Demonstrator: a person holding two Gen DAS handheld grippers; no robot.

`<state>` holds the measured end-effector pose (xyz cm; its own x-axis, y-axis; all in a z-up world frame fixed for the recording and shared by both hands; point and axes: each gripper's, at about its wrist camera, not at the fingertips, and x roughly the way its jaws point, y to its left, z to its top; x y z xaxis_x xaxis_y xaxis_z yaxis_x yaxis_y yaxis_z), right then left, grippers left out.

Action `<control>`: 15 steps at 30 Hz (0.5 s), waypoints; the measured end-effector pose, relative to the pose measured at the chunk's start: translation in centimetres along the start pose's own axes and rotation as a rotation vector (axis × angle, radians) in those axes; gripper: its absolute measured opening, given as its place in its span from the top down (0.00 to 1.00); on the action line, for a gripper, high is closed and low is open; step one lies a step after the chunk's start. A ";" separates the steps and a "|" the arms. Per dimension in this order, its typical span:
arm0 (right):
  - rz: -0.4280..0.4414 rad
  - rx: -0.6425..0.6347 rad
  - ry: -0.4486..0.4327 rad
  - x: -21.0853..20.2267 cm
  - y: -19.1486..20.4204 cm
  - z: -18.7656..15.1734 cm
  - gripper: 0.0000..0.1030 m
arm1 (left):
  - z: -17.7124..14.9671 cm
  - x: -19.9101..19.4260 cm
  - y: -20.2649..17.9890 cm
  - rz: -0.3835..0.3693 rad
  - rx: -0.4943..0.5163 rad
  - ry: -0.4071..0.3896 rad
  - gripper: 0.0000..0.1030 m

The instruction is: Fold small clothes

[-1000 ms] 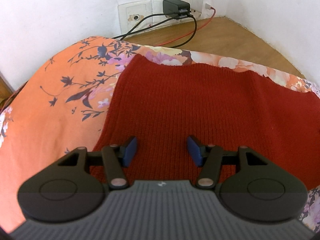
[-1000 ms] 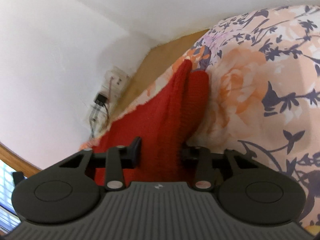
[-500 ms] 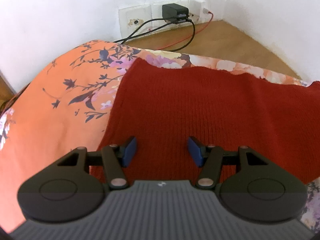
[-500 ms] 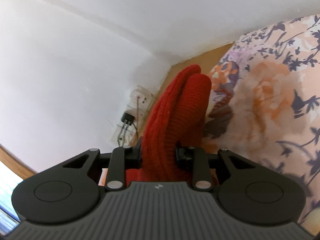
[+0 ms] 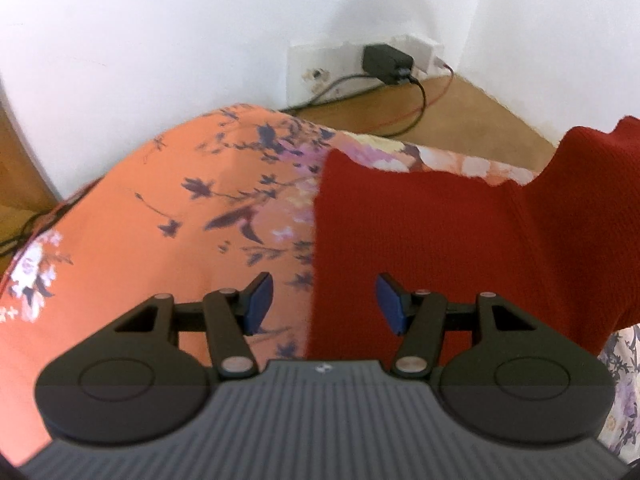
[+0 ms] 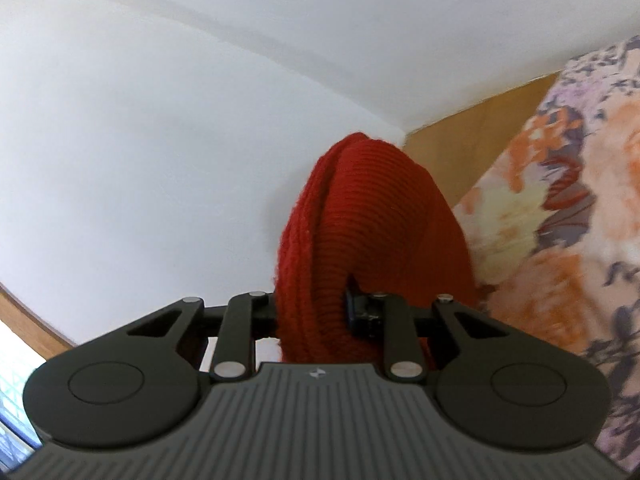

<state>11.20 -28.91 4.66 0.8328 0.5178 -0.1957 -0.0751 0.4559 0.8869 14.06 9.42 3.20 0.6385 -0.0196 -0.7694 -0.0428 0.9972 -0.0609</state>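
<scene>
Bright, even daylight fills both views. The white wall ahead of the jaws is nearly washed out. Motion blur softens the floral sheet left of the left jaws. Fisheye bending curves the edges. A soft shadow falls beside the red knit.

Right gripper, clamped on a bunched fold of the red knit garment, has risen from the floral bedsheet toward the wall. Left gripper has shifted left; it now straddles the garment's left edge, with the far right end lifted.
</scene>
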 end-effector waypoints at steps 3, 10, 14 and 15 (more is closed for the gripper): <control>0.000 -0.013 0.008 1.6 2.3 -1.1 0.75 | 0.4 -0.6 1.5 -0.006 -0.002 -0.018 0.43; -0.022 -0.070 0.065 6.6 6.2 -4.6 0.76 | 1.6 -2.4 4.6 -0.009 0.002 -0.074 0.43; -0.072 -0.124 0.130 10.2 7.3 -7.4 0.76 | 1.9 -2.6 6.0 -0.020 -0.015 -0.089 0.43; -0.090 -0.142 0.147 11.0 7.5 -8.2 0.76 | 1.9 -2.4 6.3 -0.023 -0.021 -0.089 0.43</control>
<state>15.33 -13.86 5.70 0.7516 0.5655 -0.3395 -0.0894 0.5974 0.7970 13.68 15.83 5.91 0.7049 -0.0349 -0.7085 -0.0429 0.9949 -0.0917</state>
